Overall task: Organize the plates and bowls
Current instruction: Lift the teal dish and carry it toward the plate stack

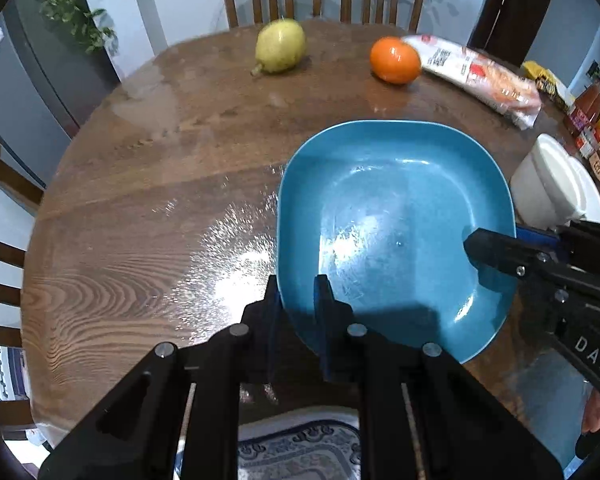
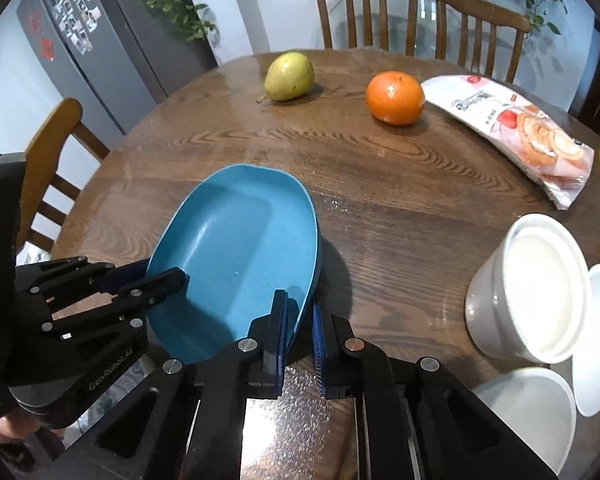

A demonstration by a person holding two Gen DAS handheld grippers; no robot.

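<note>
- Plate (image 1: 392, 220) first: the blue squarish plate sits near my edge of the round wooden table (image 1: 160, 184), and from the right wrist view it looks tipped, its far side raised off the wood.
- Left gripper (image 1: 298, 292): I have it clenched on the plate's near-left rim, one finger inside the dish and one outside.
- Right gripper (image 2: 300, 308): clamped on the opposite rim, its blue pads pinching the plate's edge between them. So both hands are on the one plate.
- Where I judge we are: the two-handed pick-up of the plate is in hand; the carrying and stacking are not yet done.
- Destination, as I read it: the white dishes at my right, a tall white bowl (image 2: 536, 288) with two shallower white bowls (image 2: 532, 412) just beside it, near the table edge.
- Next move calls for lifting both hands together and level, so the rim does not twist out of either pinch, then travelling right.
- Pear (image 2: 290, 76), orange (image 2: 396, 98) and snack packet (image 2: 516, 128) lie well apart on the far side, out of the path.
</note>
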